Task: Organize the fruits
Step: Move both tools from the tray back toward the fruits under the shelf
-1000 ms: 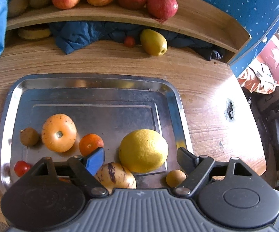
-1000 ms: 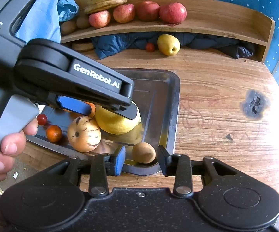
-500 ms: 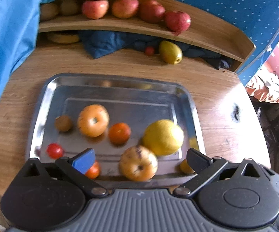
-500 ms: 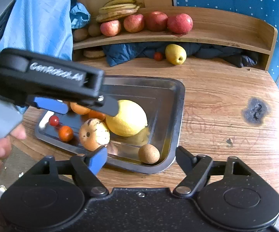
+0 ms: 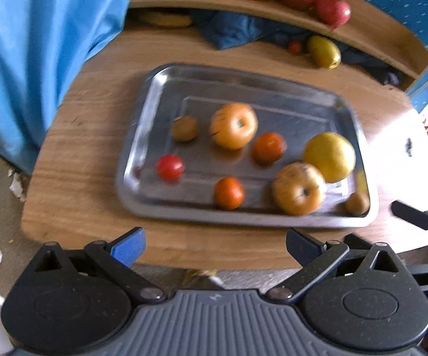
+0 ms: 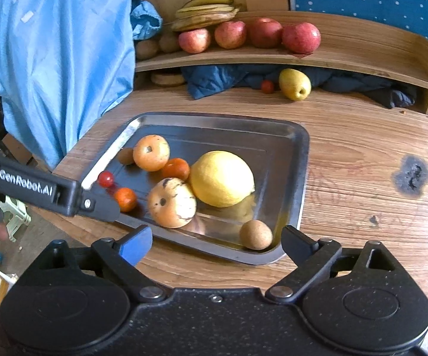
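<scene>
A metal tray (image 6: 301, 154) (image 5: 142, 109) on the wooden table holds a big lemon (image 6: 221, 178) (image 5: 329, 157), a speckled apple (image 6: 172, 201) (image 5: 298, 188), an orange round fruit (image 6: 151, 152), two tangerines, a cherry tomato (image 6: 105, 179) and two kiwis. One kiwi (image 6: 255, 234) (image 5: 356, 203) lies in the tray's near right corner. My right gripper (image 6: 217, 241) hovers just in front of that kiwi, its jaws opening and its pads clear of it. My left gripper (image 5: 215, 241) stands wide open and empty over the table's front edge, short of the tray.
A curved wooden shelf (image 6: 347, 56) at the back carries apples, bananas and kiwis. Below it lie a yellow pear (image 6: 294, 84), a small red tomato (image 6: 267, 86) and dark blue cloth. A light blue garment (image 6: 59, 59) hangs at the left. The table has a burn mark (image 6: 411, 175).
My right jaws opened off the kiwi, which stays in the tray's corner. My left gripper drew back from above the lemon to the table's front edge.
</scene>
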